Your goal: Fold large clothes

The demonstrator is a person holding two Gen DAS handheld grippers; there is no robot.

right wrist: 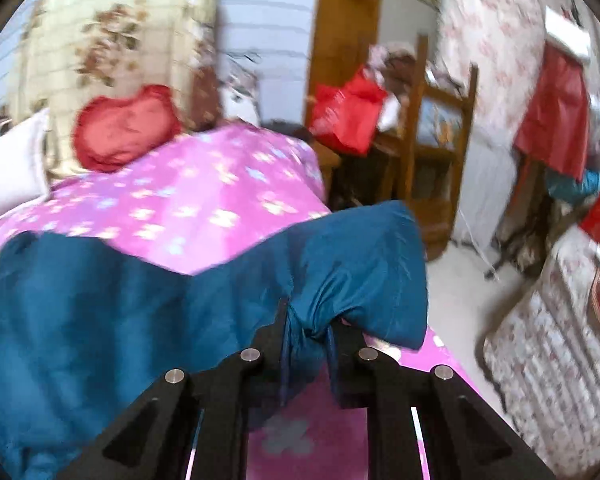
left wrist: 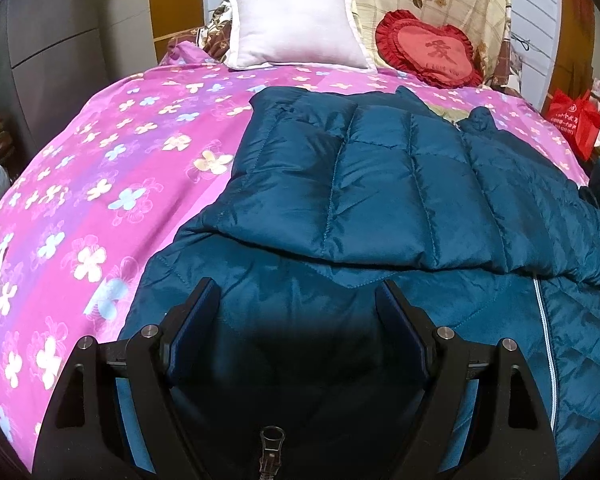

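So the teal puffer jacket (left wrist: 380,184) is spread over the pink flowered bedspread (left wrist: 100,160), filling the middle and lower right of the left wrist view, with 1 part folded across the rest. The left gripper (left wrist: 298,300) sits at the bottom centre, jaws wide apart, nothing between the pads, just hanging over the jacket's near edge. In the blurry right wrist view, the right gripper (right wrist: 308,320) is clamped tight on a bunched sleeve (right wrist: 360,264), lifted off the bedspread at centre frame. White pillow (left wrist: 296,28) and red heart cushion (left wrist: 432,50) sit along the top.
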